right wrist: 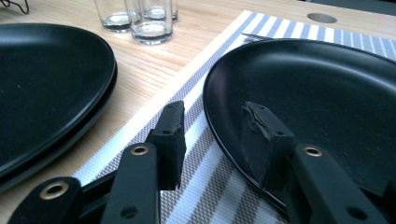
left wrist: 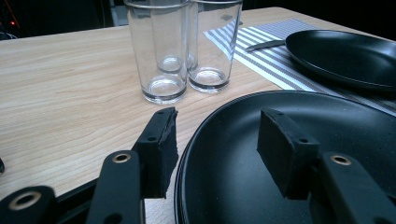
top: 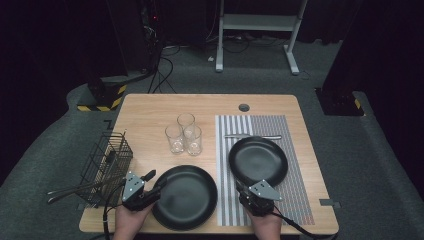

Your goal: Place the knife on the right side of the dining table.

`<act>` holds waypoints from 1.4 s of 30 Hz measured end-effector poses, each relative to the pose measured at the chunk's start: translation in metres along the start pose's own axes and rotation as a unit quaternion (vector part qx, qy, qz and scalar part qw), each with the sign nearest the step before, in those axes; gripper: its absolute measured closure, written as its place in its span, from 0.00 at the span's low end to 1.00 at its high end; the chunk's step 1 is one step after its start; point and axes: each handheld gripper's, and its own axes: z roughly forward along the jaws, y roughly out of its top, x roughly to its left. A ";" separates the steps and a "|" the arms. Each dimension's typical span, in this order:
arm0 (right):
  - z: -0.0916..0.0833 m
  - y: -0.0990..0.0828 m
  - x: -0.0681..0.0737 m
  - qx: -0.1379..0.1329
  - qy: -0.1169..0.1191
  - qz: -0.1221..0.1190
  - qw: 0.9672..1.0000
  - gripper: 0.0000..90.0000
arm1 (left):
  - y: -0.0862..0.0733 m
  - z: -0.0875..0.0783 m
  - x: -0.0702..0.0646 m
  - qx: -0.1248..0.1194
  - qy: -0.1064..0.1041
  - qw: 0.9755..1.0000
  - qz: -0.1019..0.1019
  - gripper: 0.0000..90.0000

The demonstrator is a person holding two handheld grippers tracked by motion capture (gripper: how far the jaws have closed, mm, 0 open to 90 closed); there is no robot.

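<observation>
Two stacked black plates (top: 192, 197) lie at the table's front left. My left gripper (top: 155, 180) is open at their left rim. In the left gripper view (left wrist: 217, 149) one jaw hangs outside the rim over the wood and the other over the plate (left wrist: 355, 126), and neither pad touches it. A single black plate (top: 257, 160) rests on the striped placemat (top: 295, 195). My right gripper (top: 243, 186) is open at its near rim. The rim runs between the jaws in the right gripper view (right wrist: 212, 135): one jaw is over the placemat (right wrist: 205, 177), the other over the plate (right wrist: 317, 84).
Three empty glasses (top: 184, 135) stand close together behind the left plates. A wire basket (top: 107, 160) at the table's left edge holds long utensils (top: 75, 190) that stick out leftward. A piece of metal cutlery (top: 252, 136) lies on the placemat behind the right plate. A cable hole (top: 244, 107) sits near the far edge.
</observation>
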 end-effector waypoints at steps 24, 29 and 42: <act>0.025 0.016 0.015 0.006 0.023 -0.009 1.000 0.71 | 0.022 -0.005 0.005 0.000 0.022 1.000 -0.002 0.50; 0.025 0.015 0.016 0.007 0.024 -0.009 1.000 0.72 | 0.023 -0.006 0.005 0.000 0.022 1.000 -0.004 0.50; 0.023 0.013 0.016 0.006 0.028 -0.015 0.999 0.67 | 0.032 -0.003 0.007 0.016 0.014 1.000 -0.006 0.47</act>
